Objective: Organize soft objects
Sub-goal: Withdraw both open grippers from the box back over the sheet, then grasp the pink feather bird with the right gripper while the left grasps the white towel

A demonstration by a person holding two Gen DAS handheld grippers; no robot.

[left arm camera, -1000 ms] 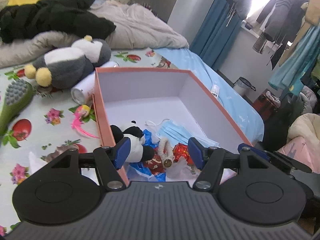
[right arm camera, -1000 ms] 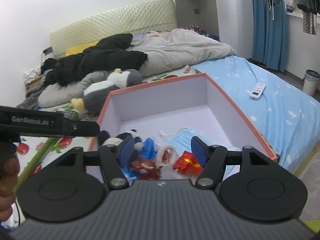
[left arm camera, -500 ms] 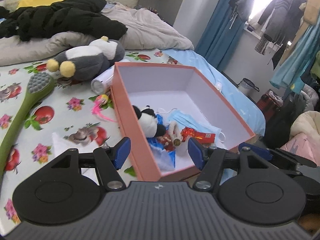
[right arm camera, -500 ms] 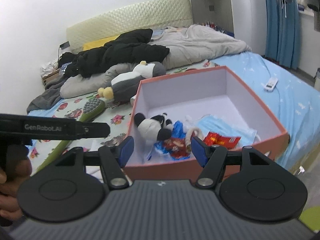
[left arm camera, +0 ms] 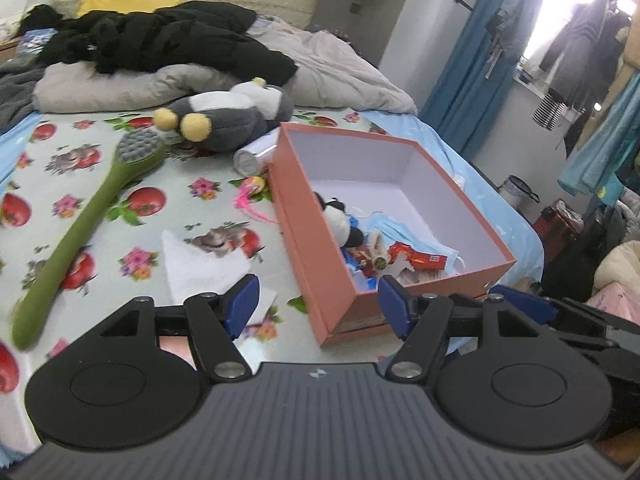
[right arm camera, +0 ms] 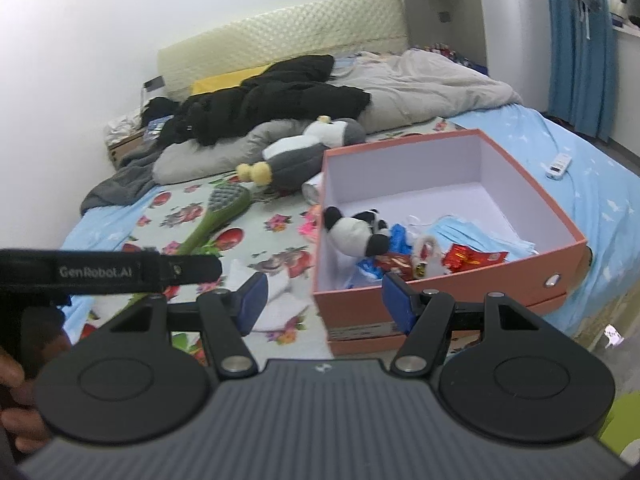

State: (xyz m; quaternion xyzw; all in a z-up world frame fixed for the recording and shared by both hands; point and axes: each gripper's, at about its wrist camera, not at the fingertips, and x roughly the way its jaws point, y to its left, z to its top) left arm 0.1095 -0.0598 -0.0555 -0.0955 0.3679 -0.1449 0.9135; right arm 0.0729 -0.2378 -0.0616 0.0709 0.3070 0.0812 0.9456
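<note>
An orange box (left arm camera: 304,248) (right arm camera: 440,288) lies open on the bed near its foot edge. Inside sit a panda plush (left arm camera: 340,224) (right arm camera: 356,234), a blue face mask (left arm camera: 404,232) (right arm camera: 472,236), a red packet (left arm camera: 416,258) (right arm camera: 472,258) and other small wrappers. A grey-and-white penguin plush (left arm camera: 228,120) (right arm camera: 296,152) lies behind the box's far left corner. My left gripper (left arm camera: 318,300) hovers in front of the box's near corner, its jaws opening with nothing between them. My right gripper (right arm camera: 324,298) stands open and holds nothing, short of the box's front wall.
A long green brush (left arm camera: 88,216) (right arm camera: 216,216), a white tissue (left arm camera: 200,264), a white can (left arm camera: 256,156) and a pink feather toy (left arm camera: 250,196) lie on the flowered sheet left of the box. A black coat (left arm camera: 160,36) and grey duvet (right arm camera: 420,88) fill the bed's head. A remote (right arm camera: 559,166) lies far right.
Both grippers have drawn back from over the box, so the box and its contents now sit farther off. More of the sheet, the brush and the tissue have come into view.
</note>
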